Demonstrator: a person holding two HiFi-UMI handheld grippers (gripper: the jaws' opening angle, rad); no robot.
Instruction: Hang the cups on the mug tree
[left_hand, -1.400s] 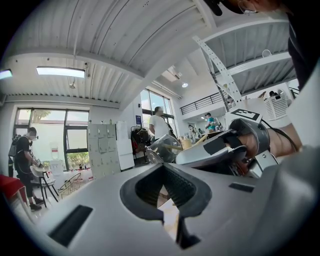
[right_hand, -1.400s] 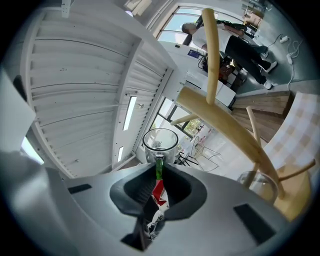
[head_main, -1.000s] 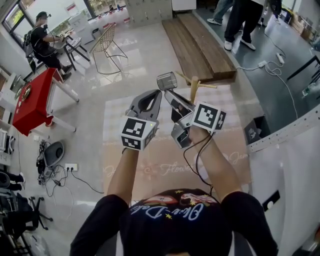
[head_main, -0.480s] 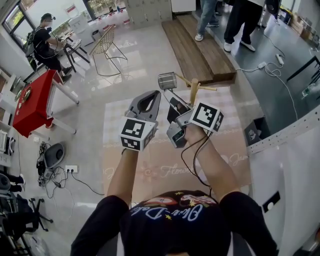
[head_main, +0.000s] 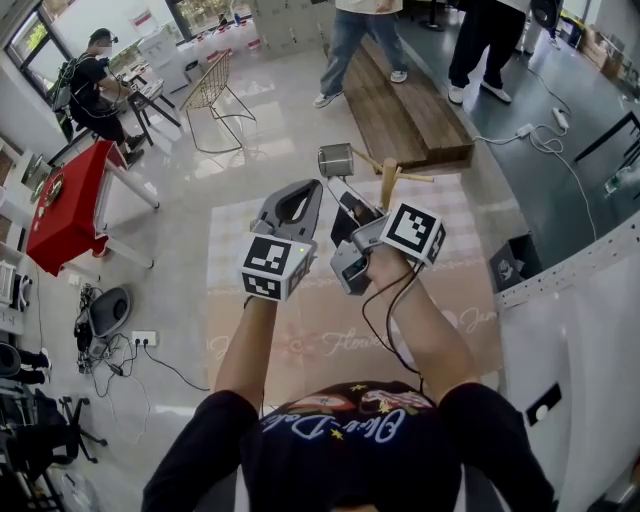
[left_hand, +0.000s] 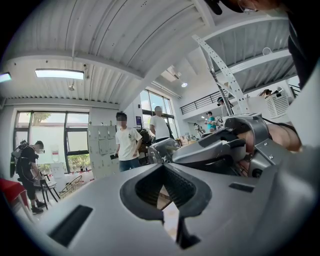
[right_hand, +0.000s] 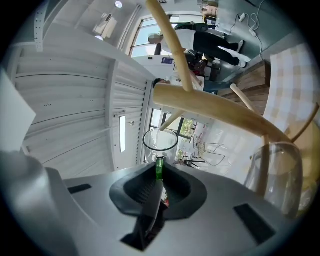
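Where the head view starts at the far left, a red table (head_main: 65, 205) stands on the pale floor with a seated person (head_main: 88, 85) beyond it. Nearer the middle, the left gripper (head_main: 314, 188) is held level over a table with a pale checked cloth (head_main: 235, 260). Its own view shows the jaws closed together with nothing between them, only the hollow behind the tips. Just to its right, the cup (head_main: 336, 160), a clear glass one, is held up in the air off the table. It sits at the upper left of the mug tree, at the outer end of one of its thin pegs. The right gripper (head_main: 338, 190) has its jaws clamped narrowly on the cup's green handle (right_hand: 159, 167). In the right gripper view the rim faces away, with the peg's tip right at it. Whether the peg touches the glass I cannot tell. The mug tree (head_main: 388, 182), plain light wood, stands upright on the cloth just right of the cup. A second glass (right_hand: 277, 170) shows at the right in the right gripper view, close against the tree's wood. Farther back a wooden bench (head_main: 400, 95) crosses the floor, with two people's legs (head_main: 345, 45) beside it.
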